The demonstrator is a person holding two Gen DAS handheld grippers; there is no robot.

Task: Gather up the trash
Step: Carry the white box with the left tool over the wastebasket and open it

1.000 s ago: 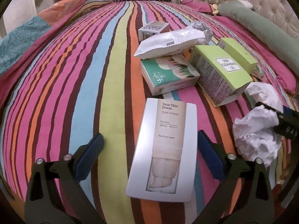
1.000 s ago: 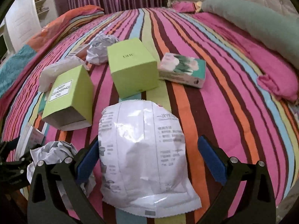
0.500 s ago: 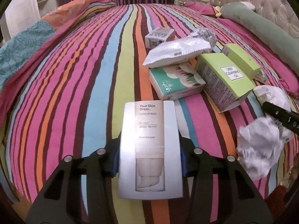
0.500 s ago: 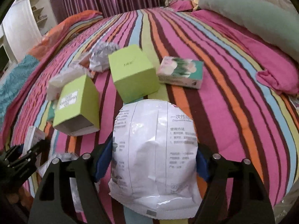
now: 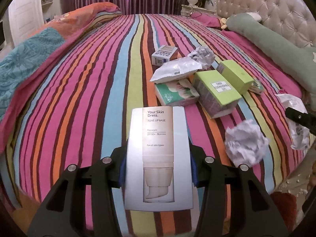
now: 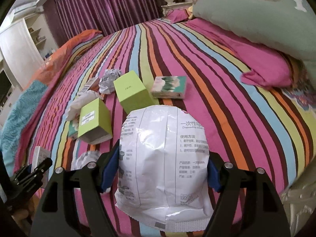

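The left gripper (image 5: 158,169) sits at the lower centre of the frame, its fingers (image 5: 121,169) pressed against both long edges of a white "Your Skin Dress" carton (image 5: 159,158). Beneath lies a striped bed (image 5: 79,98). A crumpled paper ball (image 5: 245,143) rests at right centre. Upper right of centre: a teal tissue pack (image 5: 176,95), a white pouch (image 5: 175,70) on it, and two green boxes (image 5: 216,92) just beside.

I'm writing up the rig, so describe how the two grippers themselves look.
Left gripper and right gripper look alike: matte black angular frames, two fingers each, blue pads on the inner faces, and round silver bolts at the joints. No cables, markings or sleeves show.
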